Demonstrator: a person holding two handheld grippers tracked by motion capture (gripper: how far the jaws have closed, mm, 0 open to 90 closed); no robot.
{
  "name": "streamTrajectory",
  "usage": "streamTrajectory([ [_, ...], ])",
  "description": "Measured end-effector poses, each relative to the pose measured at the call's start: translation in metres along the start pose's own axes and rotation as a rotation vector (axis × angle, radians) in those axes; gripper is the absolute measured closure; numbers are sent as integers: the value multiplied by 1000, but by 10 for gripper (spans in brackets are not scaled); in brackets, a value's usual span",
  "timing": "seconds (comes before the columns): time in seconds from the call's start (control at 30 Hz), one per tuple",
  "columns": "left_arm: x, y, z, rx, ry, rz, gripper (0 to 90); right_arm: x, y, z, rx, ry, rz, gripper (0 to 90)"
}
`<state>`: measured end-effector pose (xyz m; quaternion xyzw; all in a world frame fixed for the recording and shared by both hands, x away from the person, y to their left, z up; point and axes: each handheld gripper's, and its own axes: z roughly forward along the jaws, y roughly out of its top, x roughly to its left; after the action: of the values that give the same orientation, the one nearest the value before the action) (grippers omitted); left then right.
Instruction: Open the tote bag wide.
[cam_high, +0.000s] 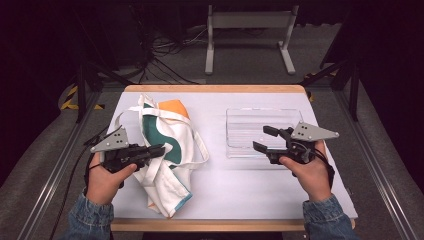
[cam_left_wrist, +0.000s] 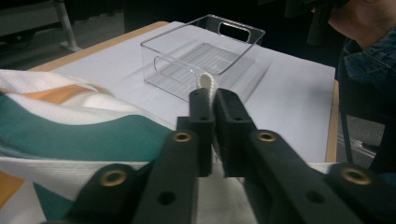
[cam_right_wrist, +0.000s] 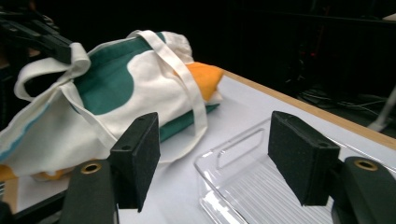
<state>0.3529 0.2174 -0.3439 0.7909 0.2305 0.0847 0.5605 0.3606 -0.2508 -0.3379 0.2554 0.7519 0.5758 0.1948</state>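
The left gripper (cam_high: 159, 149) is clamped on a white strap (cam_left_wrist: 204, 81) of the tote bag (cam_high: 165, 150); in the left gripper view a loop of webbing pokes up between the closed jaws. The rest of the bag lies slack on the desk (cam_high: 240, 185), spread beneath and to the near side of that gripper, its second strap (cam_high: 200, 142) trailing beyond the tips. The right gripper (cam_high: 267, 140) stands wide and holds nothing, hovering over the near edge of the clear bin (cam_high: 240, 122), with the bag well off past its tips.

The step in hand looks like raising the bag by its strap. To do it well, I would keep the pinch firm and lift slowly, so that the webbing does not slide through the pads. Only one strap is caught, so the bag will probably hang lopsided and its mouth sag; the free gripper could take the second strap or a bit of the rim before the weight comes off the desk. A lift clear of the bin's wall avoids nudging it.
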Motion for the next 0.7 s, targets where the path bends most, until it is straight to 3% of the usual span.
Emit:
streamTrajectory([
  [0.13, 0, 1, -4, -28, 6, 3, 878, 10, 3, 17, -5, 76, 8, 380],
  [0.37, -2, 3, -7, -53, 8, 12, 879, 36, 14, 57, 24, 182, -55, 418],
  [0.47, -3, 4, -8, -64, 0, 8, 878, 44, 17, 70, 43, 227, -49, 452],
  [0.7, -4, 5, -10, -73, -10, 15, 878, 60, 19, 98, 92, 268, -88, 478],
])
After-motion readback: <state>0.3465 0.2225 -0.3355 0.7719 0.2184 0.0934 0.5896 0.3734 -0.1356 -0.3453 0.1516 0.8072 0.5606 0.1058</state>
